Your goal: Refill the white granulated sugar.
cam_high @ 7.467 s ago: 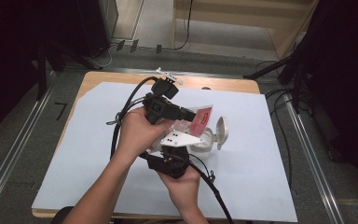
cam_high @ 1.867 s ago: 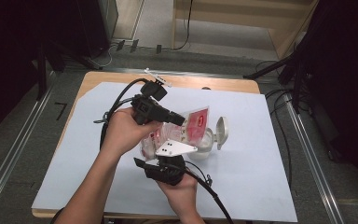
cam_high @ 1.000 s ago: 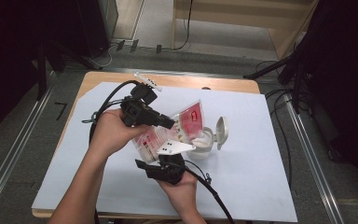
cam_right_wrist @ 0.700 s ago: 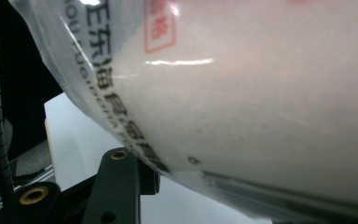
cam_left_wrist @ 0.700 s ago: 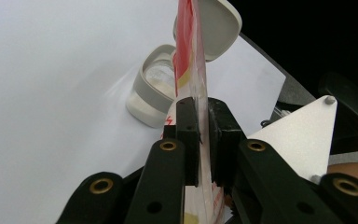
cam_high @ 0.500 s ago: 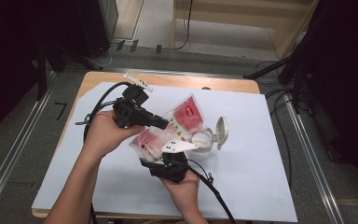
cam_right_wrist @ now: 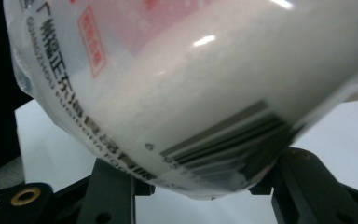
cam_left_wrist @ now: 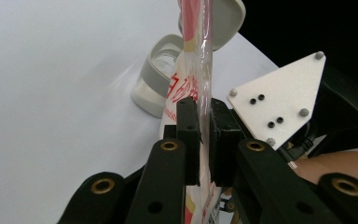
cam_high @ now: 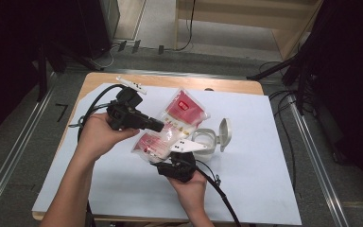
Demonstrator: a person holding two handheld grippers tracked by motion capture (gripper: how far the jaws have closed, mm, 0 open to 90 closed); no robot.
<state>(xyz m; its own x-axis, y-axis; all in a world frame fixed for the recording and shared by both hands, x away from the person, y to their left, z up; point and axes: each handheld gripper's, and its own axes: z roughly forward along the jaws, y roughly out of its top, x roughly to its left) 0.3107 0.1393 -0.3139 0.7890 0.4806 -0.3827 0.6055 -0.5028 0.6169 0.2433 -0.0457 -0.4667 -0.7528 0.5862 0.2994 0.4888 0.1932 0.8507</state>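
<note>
With the left gripper (cam_left_wrist: 204, 140) clamped on the pouch's (cam_high: 170, 127) thin film edge and the right gripper (cam_right_wrist: 200, 196) loosely cradling its bottom, film slippage could spill granules outside the flip-lid container (cam_high: 209, 142).

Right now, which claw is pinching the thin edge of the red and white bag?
The left claw: its jaws are shut flat on the bag's thin edge. The right claw cradles the bag's fat, full end instead.

One red-and-clear plastic pouch printed with a barcode (cam_high: 172, 124) is present. One grey-rimmed clear plastic container with a hinged lid flipped open (cam_high: 211, 139) stands on one white sheet (cam_high: 264, 156). There are two black two-jaw grippers, the left gripper (cam_high: 157, 126) and the right gripper (cam_high: 177, 158).
</note>
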